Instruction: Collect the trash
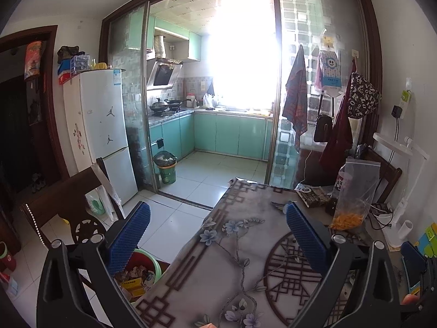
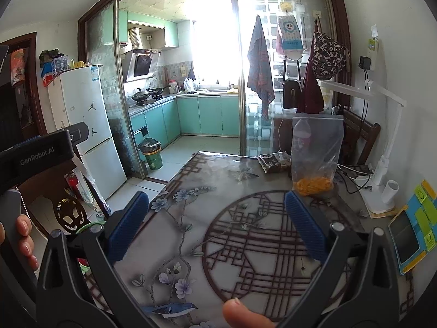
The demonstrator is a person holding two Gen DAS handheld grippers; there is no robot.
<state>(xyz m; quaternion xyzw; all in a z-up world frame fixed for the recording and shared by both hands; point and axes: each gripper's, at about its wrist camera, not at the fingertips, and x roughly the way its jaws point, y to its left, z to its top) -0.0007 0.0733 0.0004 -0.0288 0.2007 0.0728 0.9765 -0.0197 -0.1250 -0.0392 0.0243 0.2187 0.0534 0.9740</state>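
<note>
Left wrist view first: the left gripper (image 1: 218, 213) hangs over the near edge of the table covered in a grey cloth with flowers and dark lattice patterns (image 1: 240, 246), its blue ribbed fingers (image 1: 131, 235) spread wide with nothing between them. Just below its left finger, on the floor beside the table, sits the round green plastic basin holding crumpled wrappers and a yellow box (image 1: 147, 270), where the trash lies.

Further back on the table stand a clear zip bag with orange pieces at the bottom (image 1: 355, 199), a dark printed snack packet lying flat (image 1: 314, 194) just beside it, and a bottle behind the bag, mostly hidden. A white desk lamp (image 1: 401, 180) rises at the right edge.

From the right wrist, the right gripper (image 2: 217, 205) hovers above the round lattice motif on the cloth, tongs likewise wide apart and holding nothing. The black body of the left gripper shows at the left edge, with the fingers of a hand (image 2: 24, 235) around it. A thumb tip pokes in at the bottom.

Beyond the table, a white two-door fridge (image 2: 87, 125) stands by the sliding glass door, and a small green waste bin lined with a dark bag (image 2: 151, 154) sits on the kitchen floor.
</note>
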